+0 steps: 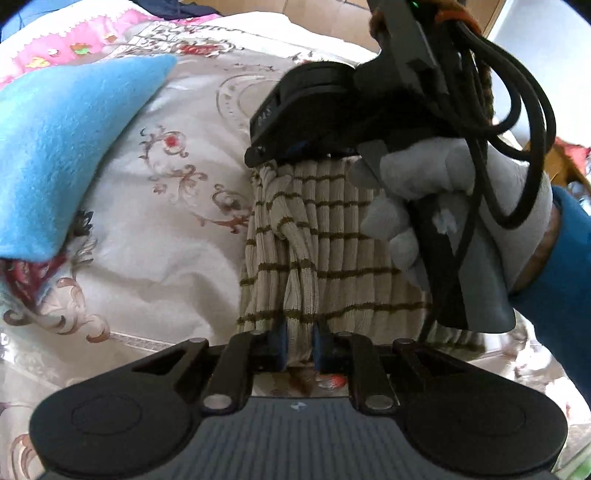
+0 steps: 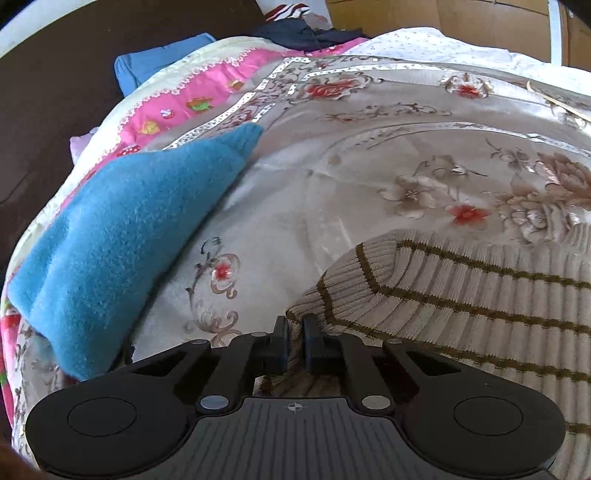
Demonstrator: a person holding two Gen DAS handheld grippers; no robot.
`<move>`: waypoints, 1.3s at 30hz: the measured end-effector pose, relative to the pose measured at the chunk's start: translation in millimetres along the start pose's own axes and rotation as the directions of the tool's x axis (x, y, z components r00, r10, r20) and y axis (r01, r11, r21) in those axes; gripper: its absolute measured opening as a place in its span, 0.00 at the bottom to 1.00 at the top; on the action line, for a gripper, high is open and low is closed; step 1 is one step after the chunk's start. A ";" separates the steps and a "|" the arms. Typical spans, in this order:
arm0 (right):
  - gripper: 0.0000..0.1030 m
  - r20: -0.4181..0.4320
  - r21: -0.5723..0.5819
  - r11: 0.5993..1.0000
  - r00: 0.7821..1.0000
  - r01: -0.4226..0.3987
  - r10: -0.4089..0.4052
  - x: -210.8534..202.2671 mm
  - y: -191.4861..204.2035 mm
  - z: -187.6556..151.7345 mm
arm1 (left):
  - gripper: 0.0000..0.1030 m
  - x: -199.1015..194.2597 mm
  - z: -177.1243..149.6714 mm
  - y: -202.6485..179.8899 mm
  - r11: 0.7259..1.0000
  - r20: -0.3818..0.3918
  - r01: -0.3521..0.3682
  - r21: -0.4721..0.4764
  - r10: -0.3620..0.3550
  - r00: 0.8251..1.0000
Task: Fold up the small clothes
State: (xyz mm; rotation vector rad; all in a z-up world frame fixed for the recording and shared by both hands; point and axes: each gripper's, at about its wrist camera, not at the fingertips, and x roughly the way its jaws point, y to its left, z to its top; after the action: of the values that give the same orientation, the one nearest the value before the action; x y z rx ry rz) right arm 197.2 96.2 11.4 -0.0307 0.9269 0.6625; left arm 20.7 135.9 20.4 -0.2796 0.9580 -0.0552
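A beige ribbed knit garment [image 1: 332, 240] with thin olive stripes lies on a floral bedspread [image 1: 166, 240]. My left gripper [image 1: 300, 345] is shut on a bunched fold at its near edge. At the far edge, my right gripper [image 1: 295, 153], held by a grey-gloved hand [image 1: 443, 177], pinches the knit. In the right wrist view, the right gripper [image 2: 294, 341] is shut on the garment's [image 2: 461, 295] rounded corner, with the cloth squeezed between the pads. The rest of the knit spreads away to the right.
A folded blue fleece cloth [image 1: 55, 147] [image 2: 129, 229] lies to the left on the bedspread [image 2: 332, 184]. A pink-edged quilt [image 2: 207, 88] and dark clothes [image 2: 306, 35] sit at the back. Black cables [image 1: 517, 110] loop off the right gripper.
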 end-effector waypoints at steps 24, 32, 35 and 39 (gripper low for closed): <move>0.17 0.019 -0.066 0.997 0.999 0.041 -0.039 -21.6 23.1 -20.9 | 0.29 4.6 -2.9 -1.8 1.000 0.025 -0.026 -0.008 0.026 0.999; 0.21 0.045 -0.089 0.995 0.999 0.033 -0.029 -33.1 41.6 -15.3 | 0.30 7.3 0.4 6.6 0.999 0.025 0.004 -0.038 -0.003 1.000; 0.20 0.093 -0.076 0.997 0.995 -0.014 0.021 -55.2 37.3 -22.8 | 0.30 5.7 -0.2 3.3 0.999 0.031 -0.011 -0.038 0.012 0.999; 0.21 0.081 -0.016 1.000 0.997 0.004 -0.003 -68.4 12.5 -38.7 | 0.30 8.8 -2.0 -13.7 0.996 0.032 -0.086 0.024 0.085 0.996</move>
State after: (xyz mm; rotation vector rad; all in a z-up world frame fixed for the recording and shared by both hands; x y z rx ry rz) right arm 133.6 59.5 41.9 -0.0192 0.8430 0.6635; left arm 25.1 120.8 15.9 -0.2153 0.9370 0.0156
